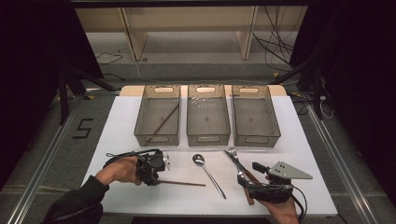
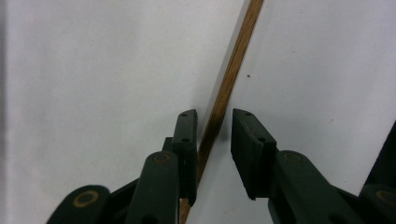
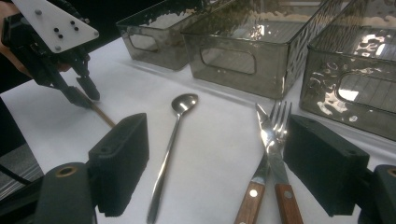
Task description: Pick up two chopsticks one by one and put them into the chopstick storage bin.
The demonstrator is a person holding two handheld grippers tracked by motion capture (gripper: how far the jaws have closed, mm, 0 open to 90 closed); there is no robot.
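Note:
A brown wooden chopstick (image 1: 184, 183) lies flat on the white table (image 1: 126, 116), pointing left to right. My left gripper (image 1: 158, 181) is lowered over its left end. In the left gripper view the chopstick (image 2: 233, 70) runs up between the jaws of the left gripper (image 2: 215, 114); one pad is almost against it and a gap shows at the other. The right gripper view shows the left gripper (image 3: 86, 95) tip-down on the chopstick (image 3: 105, 116). My right gripper (image 1: 249, 173) rests at the front right, open wide, its jaws (image 3: 217, 130) empty.
A spoon (image 1: 208, 175) lies in the middle front. A fork (image 3: 275, 121) and a knife (image 3: 264, 126) with wooden handles lie just ahead of the right gripper. Three grey bins (image 1: 208, 138) stand side by side at the back; the left bin (image 1: 158, 139) holds another chopstick (image 1: 163, 121).

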